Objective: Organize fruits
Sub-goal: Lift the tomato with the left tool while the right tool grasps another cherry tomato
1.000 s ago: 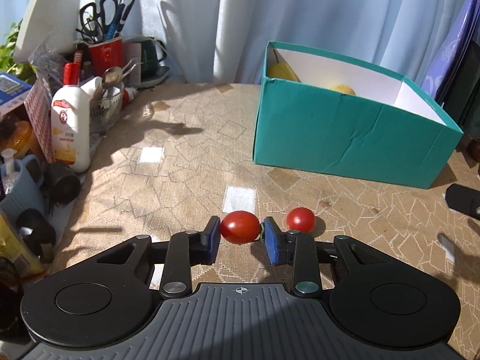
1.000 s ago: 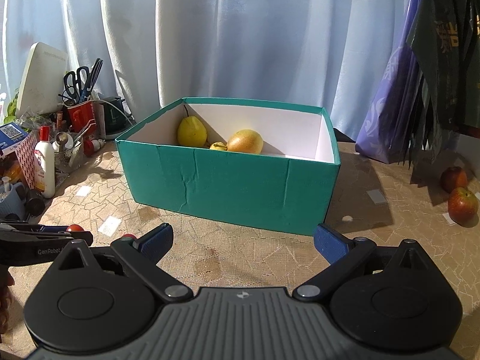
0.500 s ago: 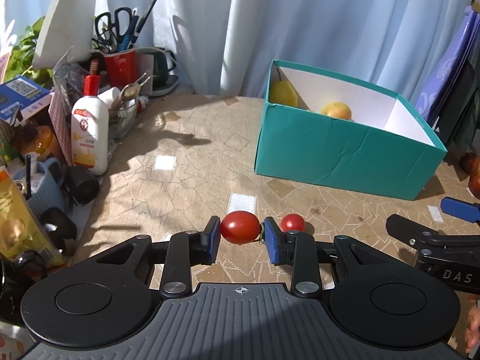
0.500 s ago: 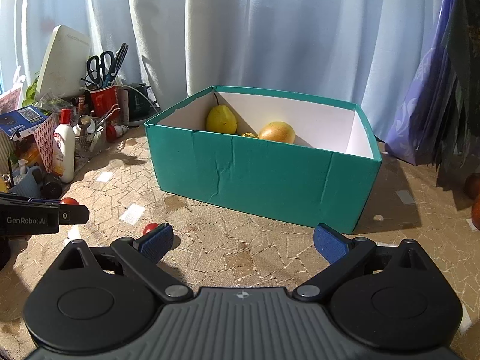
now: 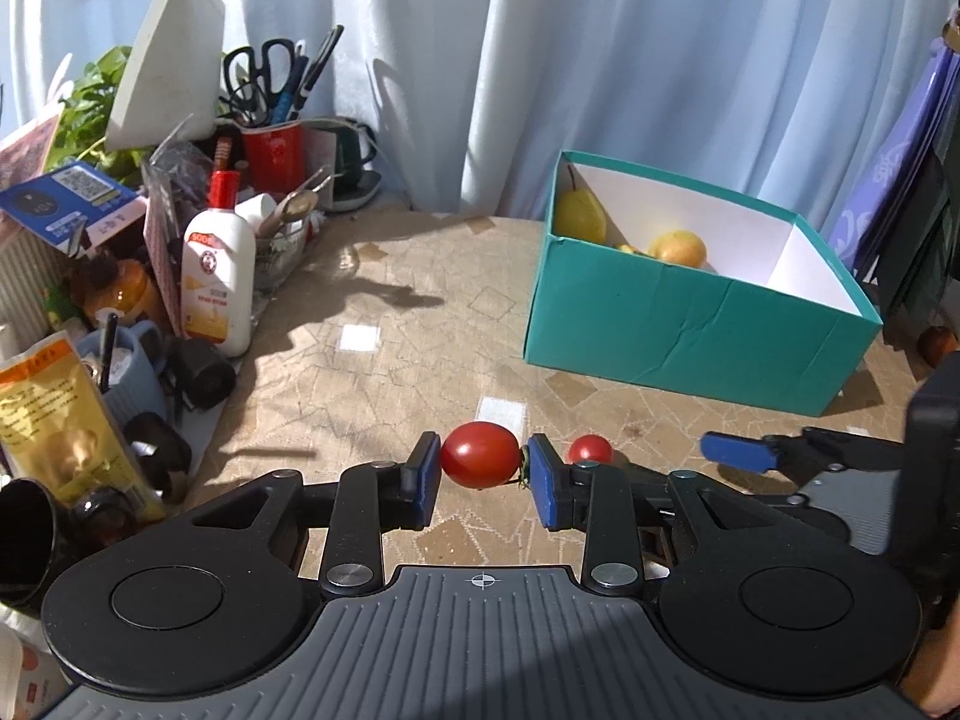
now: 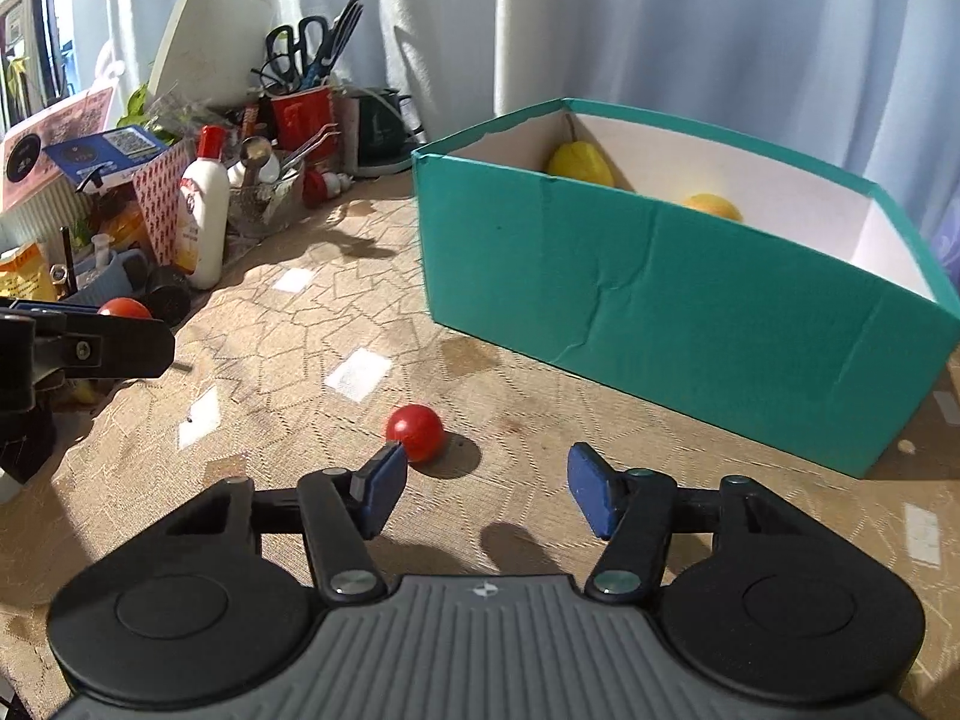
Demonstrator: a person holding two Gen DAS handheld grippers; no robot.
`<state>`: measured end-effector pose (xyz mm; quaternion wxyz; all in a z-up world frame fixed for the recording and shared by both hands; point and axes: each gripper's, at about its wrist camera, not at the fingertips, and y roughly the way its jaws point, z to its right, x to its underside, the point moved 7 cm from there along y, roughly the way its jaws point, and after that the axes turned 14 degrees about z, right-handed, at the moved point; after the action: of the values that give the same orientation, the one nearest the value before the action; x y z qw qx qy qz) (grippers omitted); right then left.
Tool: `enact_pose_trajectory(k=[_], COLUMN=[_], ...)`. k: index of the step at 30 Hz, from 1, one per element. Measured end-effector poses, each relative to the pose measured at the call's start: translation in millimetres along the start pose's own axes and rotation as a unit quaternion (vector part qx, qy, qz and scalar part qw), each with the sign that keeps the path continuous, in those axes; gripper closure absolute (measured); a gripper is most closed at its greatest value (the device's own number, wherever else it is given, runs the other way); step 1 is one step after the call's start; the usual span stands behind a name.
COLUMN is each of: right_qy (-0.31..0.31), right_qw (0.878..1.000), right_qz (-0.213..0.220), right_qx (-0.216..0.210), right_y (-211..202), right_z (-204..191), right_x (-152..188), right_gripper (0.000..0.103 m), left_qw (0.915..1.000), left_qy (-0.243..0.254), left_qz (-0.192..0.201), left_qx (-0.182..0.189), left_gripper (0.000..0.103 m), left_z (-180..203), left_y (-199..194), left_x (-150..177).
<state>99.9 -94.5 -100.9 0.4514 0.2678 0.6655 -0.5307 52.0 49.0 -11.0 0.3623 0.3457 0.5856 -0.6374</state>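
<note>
Honestly, the risky bits are all down at the near edge of the tabletop.

Starting at the left: the left tool is clamped on the bigger cherry tomato, pads pressing it end to end, lifted clear of the tabletop. That skin is smooth and round, so I'd guess a squeeze too hard splits it, and too light lets it squirt out sideways on the way to the teal box, which sits far right with a pear and an orangey fruit already inside.

Moving right: the smaller cherry tomato sits on the tabletop, touching or just ahead of the left pad of the right tool. Those jaws are closing, about half open, with nothing between them yet. The tomato is off-centre, so the closing pad will probably nudge it and send it rolling toward the clutter on the far left.

Also, the two tools are close together here, so a bump could knock the held tomato loose.
</note>
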Motion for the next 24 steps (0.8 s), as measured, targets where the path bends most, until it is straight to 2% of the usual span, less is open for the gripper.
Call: enact_pose_trajectory(k=[5,9,16,24], right_qy=[-0.008,-0.016,-0.024,-0.019], right_qw=[1.0,0.999,0.999,0.999], right_qz=[-0.008,-0.013,-0.02,-0.021], right_qx=[-0.027,-0.034,-0.041,-0.04], right_y=[20.3,30.5,43.2,42.0], right_z=[-13.6,-19.2,-24.6,-22.4], right_x=[1.9,1.2,2.4,3.5], right_gripper=[0.054,0.065,0.076,0.077], left_qw=[1.0,1.0,0.9998,0.9996], left_qy=[0.0,-0.002,-0.006,0.0], left_qz=[-0.004,-0.007,-0.02,-0.028], left_qx=[-0.001,0.002,0.001,0.002], left_gripper=[0.068,0.068,0.067,0.067], left_z=[-2.6,-2.8,-6.0,-5.1], left_y=[-5.1,-6.6,-3.7,2.1], left_x=[3.9,5.9,8.4,9.0])
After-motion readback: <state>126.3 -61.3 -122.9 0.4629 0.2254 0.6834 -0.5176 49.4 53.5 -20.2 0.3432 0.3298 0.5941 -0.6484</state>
